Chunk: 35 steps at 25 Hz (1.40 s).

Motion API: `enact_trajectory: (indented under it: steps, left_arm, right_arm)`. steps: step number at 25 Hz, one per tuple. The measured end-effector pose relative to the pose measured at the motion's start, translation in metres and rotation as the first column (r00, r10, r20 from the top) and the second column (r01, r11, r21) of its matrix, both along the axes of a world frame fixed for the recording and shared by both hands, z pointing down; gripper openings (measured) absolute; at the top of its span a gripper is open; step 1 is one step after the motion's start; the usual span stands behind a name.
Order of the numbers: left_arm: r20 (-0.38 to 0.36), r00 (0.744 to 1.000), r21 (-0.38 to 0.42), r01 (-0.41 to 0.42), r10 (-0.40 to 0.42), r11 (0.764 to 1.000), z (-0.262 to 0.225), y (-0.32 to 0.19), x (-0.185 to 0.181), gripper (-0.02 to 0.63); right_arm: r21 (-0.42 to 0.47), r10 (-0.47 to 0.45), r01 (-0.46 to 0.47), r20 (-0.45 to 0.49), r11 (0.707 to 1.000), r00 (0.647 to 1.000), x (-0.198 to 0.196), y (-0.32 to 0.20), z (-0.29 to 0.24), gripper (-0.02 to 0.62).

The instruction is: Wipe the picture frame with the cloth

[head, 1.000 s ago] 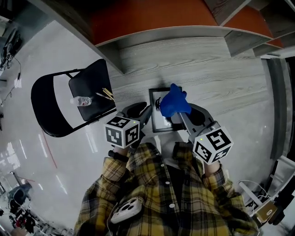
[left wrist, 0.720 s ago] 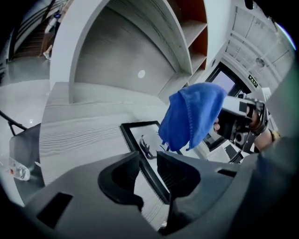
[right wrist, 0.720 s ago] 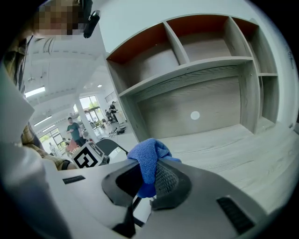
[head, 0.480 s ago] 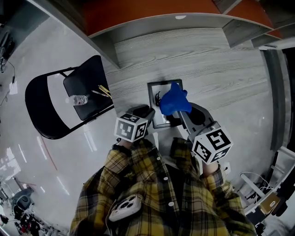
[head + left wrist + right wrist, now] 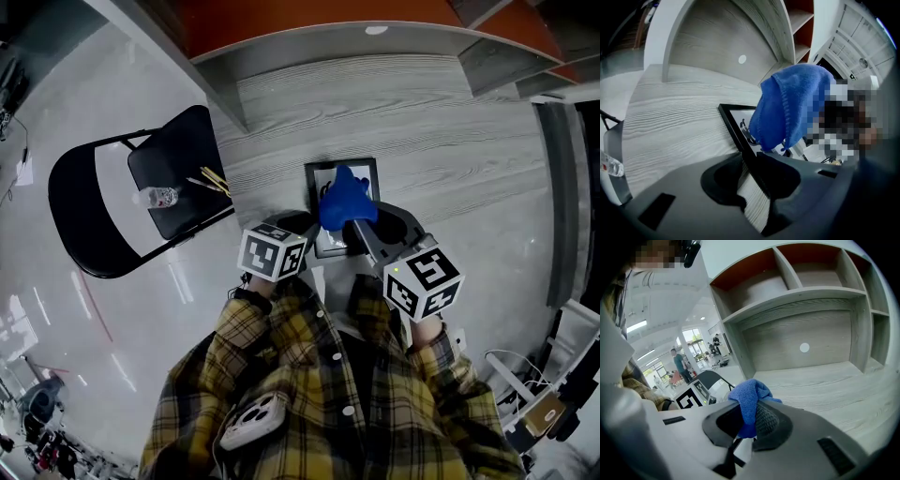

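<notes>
The black picture frame (image 5: 367,172) lies flat on the grey wood desk, just in front of me. A blue cloth (image 5: 345,197) hangs over its middle, with my right gripper (image 5: 352,227) shut on it; in the right gripper view the cloth (image 5: 746,398) bulges up between the right gripper's (image 5: 749,412) jaws. My left gripper (image 5: 305,223) sits low at the frame's near left edge. In the left gripper view the frame's (image 5: 732,123) black edge runs between the left gripper's (image 5: 749,162) closing jaws. It lies along the right jaw, with bare wood showing beside it.
A black folding chair (image 5: 173,164) stands left of the desk, carrying a water bottle (image 5: 157,198) and thin sticks (image 5: 216,181). An open shelf unit (image 5: 811,282) rises behind the desk (image 5: 441,141). The desk's near edge is under my arms.
My left gripper has dropped to the frame's left edge and now straddles it. The right gripper with the cloth has sunk a little over the frame.
</notes>
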<state>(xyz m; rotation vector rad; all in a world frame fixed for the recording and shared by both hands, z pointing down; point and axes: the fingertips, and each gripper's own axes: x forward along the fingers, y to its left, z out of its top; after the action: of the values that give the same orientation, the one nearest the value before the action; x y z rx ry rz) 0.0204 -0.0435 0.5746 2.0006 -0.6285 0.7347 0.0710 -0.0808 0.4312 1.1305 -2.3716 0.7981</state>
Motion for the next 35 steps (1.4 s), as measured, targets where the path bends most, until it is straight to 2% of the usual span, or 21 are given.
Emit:
enact_trajectory:
  steps: [3,6,9,13,18,21,24,31,35]
  left_arm:
    - [0.000,1.000,-0.002,0.001,-0.001,1.000,0.002,0.000,0.000,0.101]
    - [-0.003,1.000,-0.009,0.003,-0.003,1.000,0.003,0.000,0.000,0.100]
    - [-0.006,1.000,-0.010,0.003,-0.003,1.000,0.001,0.002,0.001,0.100]
    - [-0.008,1.000,-0.009,0.004,-0.004,1.000,-0.002,0.001,0.002,0.100]
    - [-0.010,1.000,-0.015,0.010,-0.010,1.000,-0.001,0.001,0.000,0.098]
    - [-0.015,1.000,-0.022,0.017,-0.018,1.000,0.001,0.000,-0.001,0.098]
    - [-0.019,0.999,-0.030,0.027,-0.027,0.999,0.000,0.000,-0.003,0.097]
    - [-0.054,0.998,-0.045,0.041,-0.043,0.998,0.000,0.000,0.002,0.094]
    - [-0.035,0.998,-0.056,0.042,-0.044,0.998,-0.004,-0.001,-0.002,0.091]
  right_arm:
    - [-0.047,-0.074,0.071,-0.053,0.996,0.996,-0.017,-0.010,0.021,0.038]
    - [-0.116,-0.157,0.140,-0.152,0.983,0.976,-0.033,-0.019,0.056,0.038]
    - [-0.145,-0.237,0.205,-0.265,0.968,0.934,-0.047,-0.026,0.087,0.039]
    - [-0.171,-0.331,0.285,-0.408,0.943,0.851,-0.059,-0.027,0.121,0.038]
    - [-0.120,-0.267,0.240,-0.481,0.963,0.835,-0.041,-0.037,0.130,0.038]
    - [-0.100,-0.256,0.238,-0.499,0.966,0.828,-0.034,-0.041,0.134,0.038]
    - [-0.086,-0.262,0.258,-0.554,0.962,0.790,-0.028,-0.043,0.133,0.038]
    - [-0.090,-0.189,0.173,-0.649,0.981,0.737,0.036,-0.045,0.134,0.038]
    - [-0.068,-0.141,0.129,-0.688,0.989,0.712,0.066,-0.047,0.129,0.038]
